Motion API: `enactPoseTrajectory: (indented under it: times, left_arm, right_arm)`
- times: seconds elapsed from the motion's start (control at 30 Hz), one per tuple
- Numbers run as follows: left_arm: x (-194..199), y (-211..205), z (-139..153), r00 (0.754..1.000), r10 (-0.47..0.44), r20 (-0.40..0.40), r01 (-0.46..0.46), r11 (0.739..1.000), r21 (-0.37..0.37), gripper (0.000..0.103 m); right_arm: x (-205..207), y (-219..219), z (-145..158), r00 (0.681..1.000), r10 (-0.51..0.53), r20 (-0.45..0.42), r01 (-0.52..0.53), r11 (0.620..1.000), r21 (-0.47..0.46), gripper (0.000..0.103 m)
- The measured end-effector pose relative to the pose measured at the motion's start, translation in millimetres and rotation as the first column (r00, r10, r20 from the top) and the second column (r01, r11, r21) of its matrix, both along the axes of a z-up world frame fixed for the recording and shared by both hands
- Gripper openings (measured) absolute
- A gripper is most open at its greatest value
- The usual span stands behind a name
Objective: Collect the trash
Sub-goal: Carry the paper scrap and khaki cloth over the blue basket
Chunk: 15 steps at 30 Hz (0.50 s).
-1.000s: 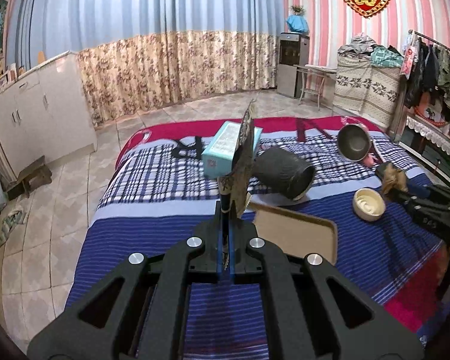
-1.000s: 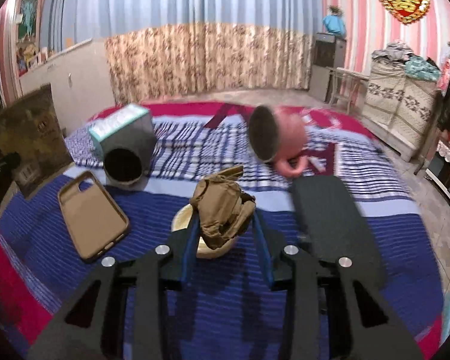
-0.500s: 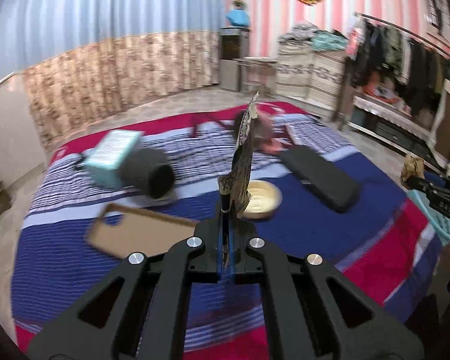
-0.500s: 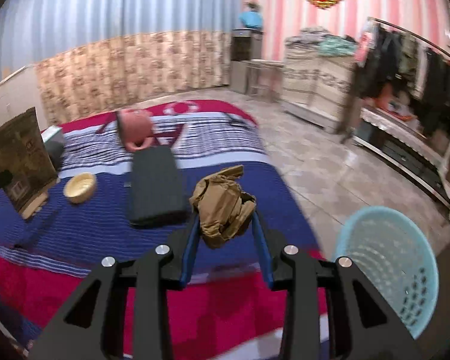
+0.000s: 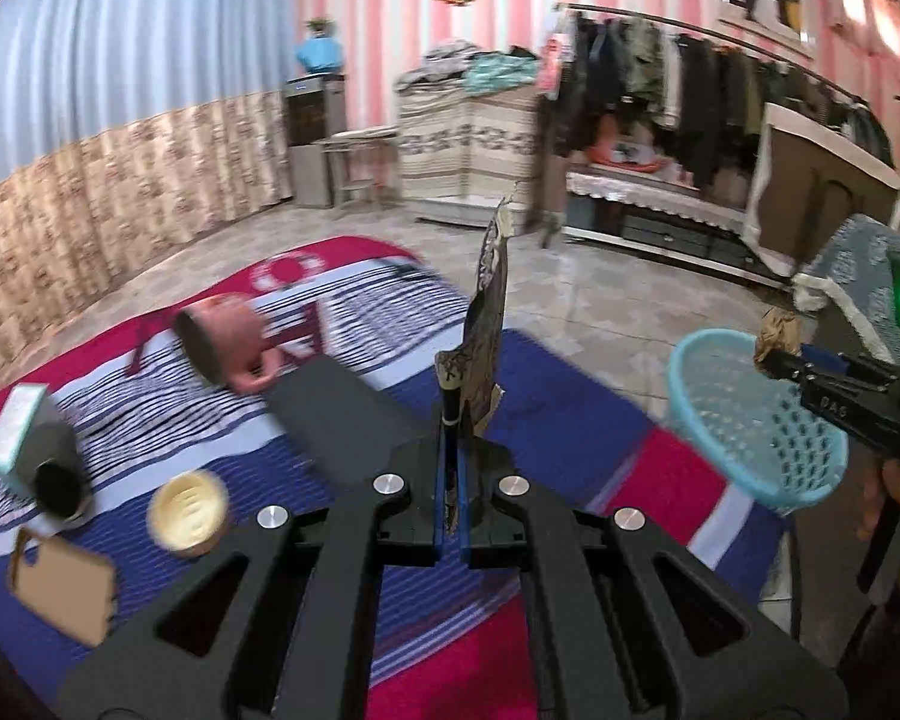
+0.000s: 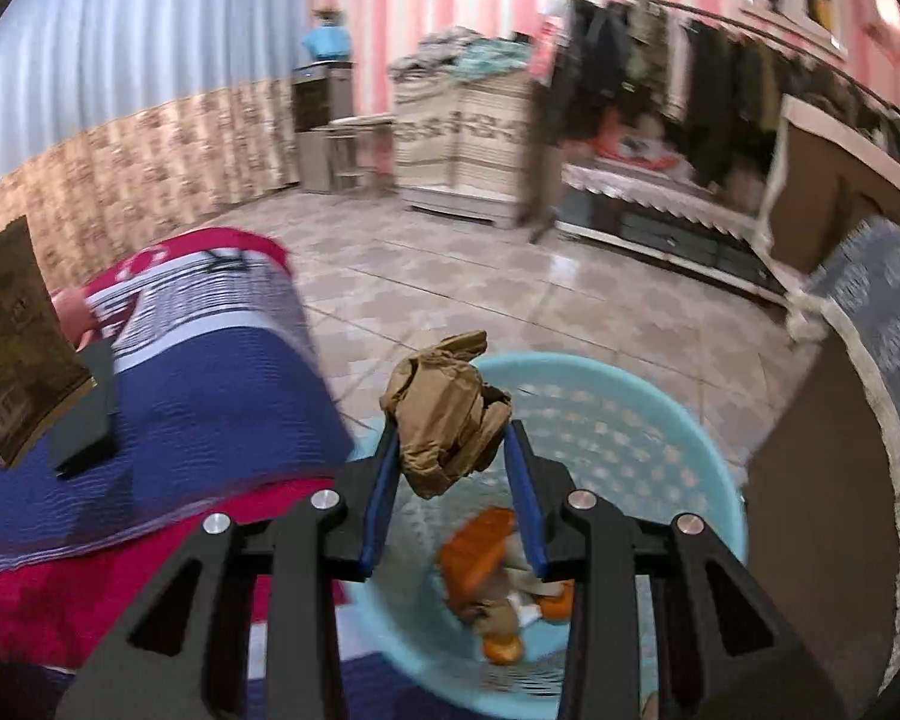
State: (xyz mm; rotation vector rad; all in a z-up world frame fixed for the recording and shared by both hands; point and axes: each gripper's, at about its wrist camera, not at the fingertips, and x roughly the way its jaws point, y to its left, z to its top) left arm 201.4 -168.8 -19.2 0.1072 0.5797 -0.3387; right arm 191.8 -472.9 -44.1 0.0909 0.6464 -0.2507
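basket (image 6: 678, 414) mouth open | bed (image 6: 222, 396) edge left | cabinet (image 6: 810, 480) close right

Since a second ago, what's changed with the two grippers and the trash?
Both grippers swung from over the bed toward the blue basket; the right gripper now holds the crumpled brown paper above it. Unchanged: the left gripper still pinches the flat wrapper; nothing released.

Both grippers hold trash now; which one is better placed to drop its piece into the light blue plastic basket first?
Right. The right gripper holds the crumpled brown paper above the light blue plastic basket. The left gripper, with its flat dark wrapper, is over the bed.
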Motion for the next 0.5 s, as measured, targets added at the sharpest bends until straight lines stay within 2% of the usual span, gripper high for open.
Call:
enactPoseTrajectory:
  times: [0.2, 0.5]
  left_arm:
    - [5, -62, 3, 0.995, -0.104, -0.001, 0.104, 0.995, -0.012, 0.001]
    - [9, -138, -7, 0.972, -0.23, -0.041, 0.229, 0.973, -0.031, 0.001]
  right_arm:
    - [-3, -45, -5, 0.995, -0.098, -0.016, 0.098, 0.995, -0.004, 0.036]
    - [-14, -76, -11, 0.984, -0.178, -0.024, 0.178, 0.984, 0.003, 0.036]
